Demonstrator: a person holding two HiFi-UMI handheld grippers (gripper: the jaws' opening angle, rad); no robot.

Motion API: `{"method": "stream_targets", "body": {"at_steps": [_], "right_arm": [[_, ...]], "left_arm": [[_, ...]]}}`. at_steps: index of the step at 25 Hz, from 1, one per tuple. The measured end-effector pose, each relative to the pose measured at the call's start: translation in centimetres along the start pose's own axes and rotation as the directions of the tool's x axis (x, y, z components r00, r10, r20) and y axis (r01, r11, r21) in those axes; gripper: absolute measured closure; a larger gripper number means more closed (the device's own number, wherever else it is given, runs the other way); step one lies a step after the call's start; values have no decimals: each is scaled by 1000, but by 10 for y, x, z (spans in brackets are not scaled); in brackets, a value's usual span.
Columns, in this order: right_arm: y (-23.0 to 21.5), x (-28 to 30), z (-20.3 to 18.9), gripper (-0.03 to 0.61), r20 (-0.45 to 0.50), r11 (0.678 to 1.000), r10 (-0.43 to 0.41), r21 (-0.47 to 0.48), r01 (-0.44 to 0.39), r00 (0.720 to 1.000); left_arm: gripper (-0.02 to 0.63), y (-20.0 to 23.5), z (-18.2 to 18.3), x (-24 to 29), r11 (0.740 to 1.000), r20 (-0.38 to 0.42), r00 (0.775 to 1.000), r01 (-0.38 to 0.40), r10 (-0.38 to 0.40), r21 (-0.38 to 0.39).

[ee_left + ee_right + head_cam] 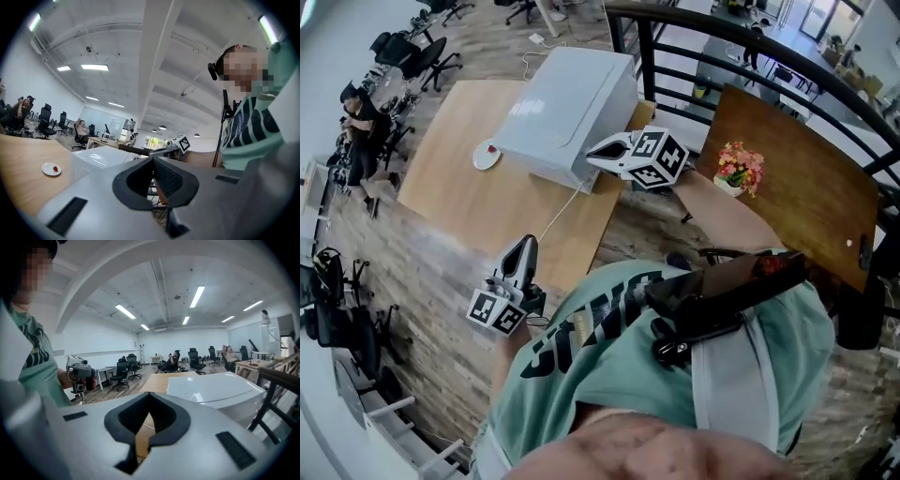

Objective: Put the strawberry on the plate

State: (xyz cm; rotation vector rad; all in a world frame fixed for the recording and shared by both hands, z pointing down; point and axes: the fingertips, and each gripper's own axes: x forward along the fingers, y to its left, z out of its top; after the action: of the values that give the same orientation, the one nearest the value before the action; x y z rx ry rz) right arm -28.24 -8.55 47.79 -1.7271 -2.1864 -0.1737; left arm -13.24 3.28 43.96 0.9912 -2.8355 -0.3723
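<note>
A small white plate (486, 157) lies on the wooden table (469, 202), left of a white box. A red strawberry (492, 148) rests on it. In the left gripper view the plate (50, 169) shows far off at the left with the strawberry (56, 168) on it. My left gripper (525, 242) hangs off the table's near edge, well short of the plate, jaws shut and empty (152, 160). My right gripper (592, 157) is over the white box's right end, also shut with nothing in it (149, 394).
A big white box (567, 108) takes up the table's right part, with a thin cable (555, 220) running from it. A black railing (750, 56) and a brown board with a flower pot (739, 169) stand to the right. Office chairs and seated people are far left.
</note>
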Motion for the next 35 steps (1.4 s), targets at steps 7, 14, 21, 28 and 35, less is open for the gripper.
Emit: {"method": "stream_targets", "body": {"at_steps": [7, 14, 21, 28, 35], "right_arm": [[65, -2, -15, 571, -44, 978, -183, 96, 186, 982], [97, -67, -30, 571, -30, 935, -320, 153, 320, 947], [152, -171, -59, 571, 25, 891, -423, 195, 411, 906], [230, -297, -126, 571, 38, 869, -456, 236, 435, 889], [292, -370, -172, 571, 90, 835, -494, 327, 443, 865]], "left_arm": [[609, 6, -6, -40, 963, 5, 964, 265, -265, -40], [609, -48, -14, -21, 892, -38, 892, 449, -451, -54], [609, -137, -29, 0, 837, -101, 831, 546, -547, -40], [609, -301, -77, 20, 770, -124, 760, 627, -638, -114], [609, -396, -112, 4, 742, -220, 710, 654, -669, -147]]}}
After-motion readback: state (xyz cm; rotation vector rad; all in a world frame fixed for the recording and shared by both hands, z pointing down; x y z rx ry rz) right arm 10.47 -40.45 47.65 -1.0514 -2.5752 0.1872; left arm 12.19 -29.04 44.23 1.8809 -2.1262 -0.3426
